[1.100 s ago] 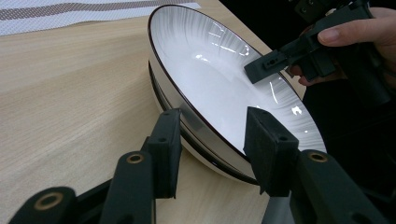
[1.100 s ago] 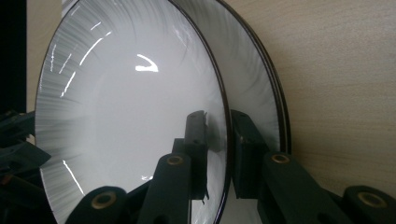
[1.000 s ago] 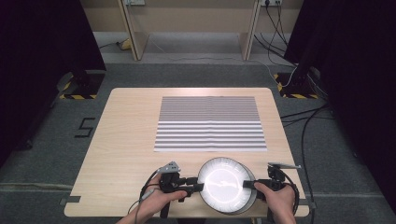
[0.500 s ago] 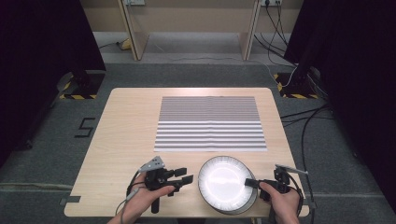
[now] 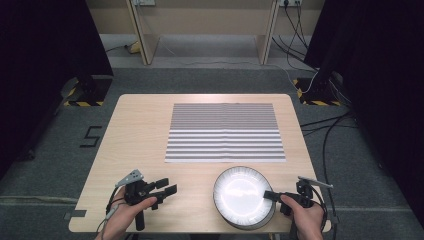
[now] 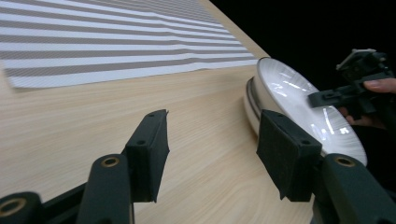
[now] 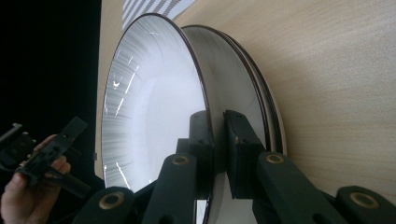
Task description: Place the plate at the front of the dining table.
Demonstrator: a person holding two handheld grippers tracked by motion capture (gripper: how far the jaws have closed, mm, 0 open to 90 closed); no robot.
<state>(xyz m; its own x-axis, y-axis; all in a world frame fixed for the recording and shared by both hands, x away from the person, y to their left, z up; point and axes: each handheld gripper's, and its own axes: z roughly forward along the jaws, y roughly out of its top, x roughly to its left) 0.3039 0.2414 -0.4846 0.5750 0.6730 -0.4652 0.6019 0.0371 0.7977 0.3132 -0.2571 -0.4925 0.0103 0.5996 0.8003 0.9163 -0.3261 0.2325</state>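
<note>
The top plate (image 5: 243, 194) of a small stack (image 7: 261, 93) is clamped at its rim by the right claw (image 5: 270, 195), one pad above the rim and one beneath. It is held from one side only, so it can tilt or slip out of the pinch if lifted fast — a shiny glazed rim gives the pads little purchase. The left claw (image 5: 170, 186) stands apart from the stack, well off to the plate's far side; its jaws have just been opening and nothing is held between them. The plates below can be dragged toward the near tabletop (image 5: 150, 130) edge — close to the right claw.
</note>
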